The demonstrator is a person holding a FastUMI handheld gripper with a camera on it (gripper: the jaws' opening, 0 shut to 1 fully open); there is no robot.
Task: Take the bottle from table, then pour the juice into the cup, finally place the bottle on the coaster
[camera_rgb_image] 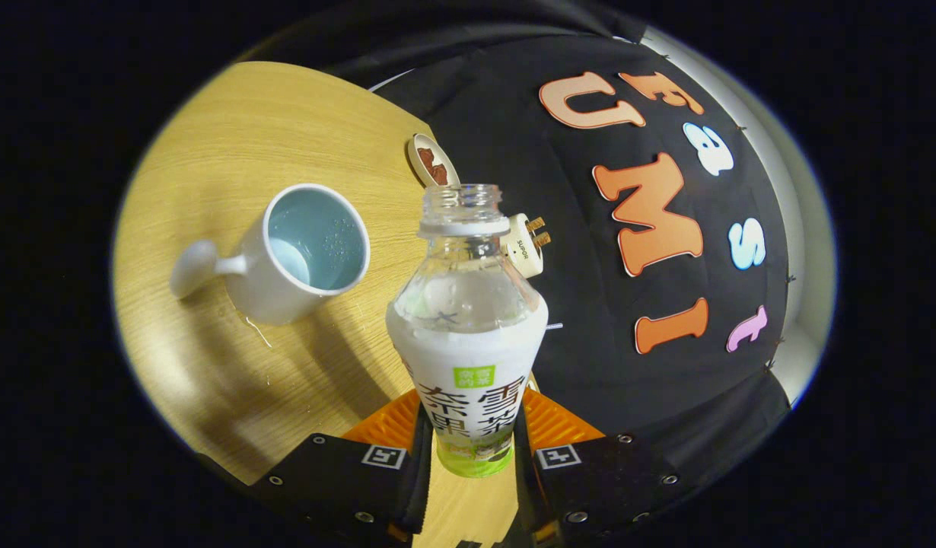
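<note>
Gripper (472, 449) fingers pinch the uncapped juice bottle (468, 342), held over the wooden table (209, 152). The white cup (304, 255) stands ahead-left, wet inside. Pouring appears underway or finished; next, find the coaster (432, 161), possibly the disc beyond the bottle.

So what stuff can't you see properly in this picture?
- Bottle, gripper view: its bottom is hidden between the tongs, which press on both sides.
- Coaster: the bottle's open neck covers its near part, and its picture is too small to tell.
- Cup: its own wall hides most of the bottom, so how full it is stays unclear.
- Small white plug-like thing: partly behind the bottle.
</note>
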